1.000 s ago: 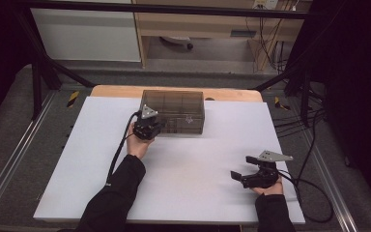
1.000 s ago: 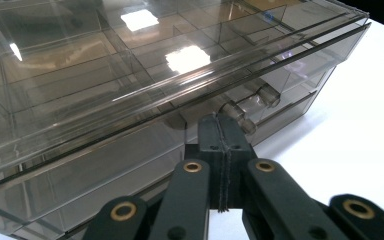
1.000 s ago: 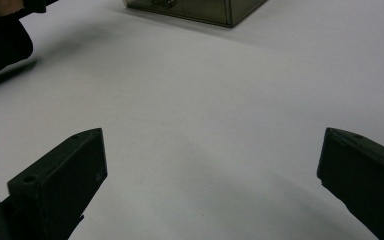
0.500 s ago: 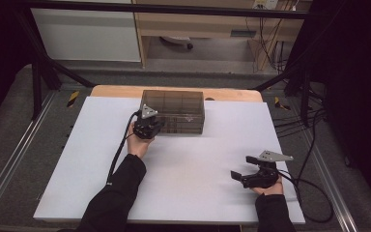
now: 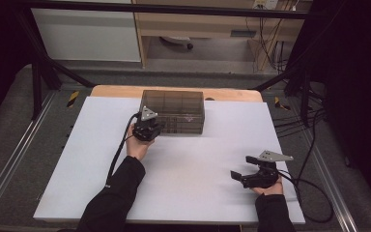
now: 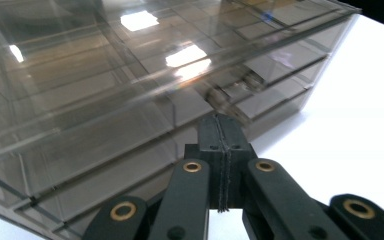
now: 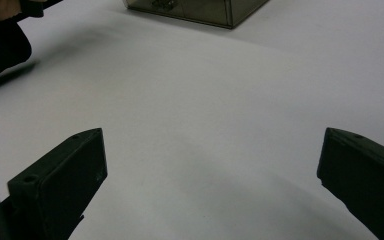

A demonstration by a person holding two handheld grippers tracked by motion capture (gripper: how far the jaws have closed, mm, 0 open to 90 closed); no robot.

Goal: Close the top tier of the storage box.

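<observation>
A smoky see-through drawer box [image 5: 174,112] stands at the back middle of the white board [image 5: 198,193]. My left gripper [image 5: 157,128] is at the box's front left, pointing into it. In the left gripper view its jaws [image 6: 221,125] are pressed flat together, the tips right in front of a small drawer handle [image 6: 225,100]; I cannot tell whether they touch it. My right gripper [image 5: 243,167] rests low over the board at the front right, jaws wide apart with bare board between them [image 7: 210,145]. The box [image 7: 200,10] shows far off in the right gripper view.
The board lies on a wooden table [image 5: 116,91] inside a black frame. Cables [image 5: 314,193] trail off the right edge of the board. Dark floor mats flank the table. White board stretches between the two hands.
</observation>
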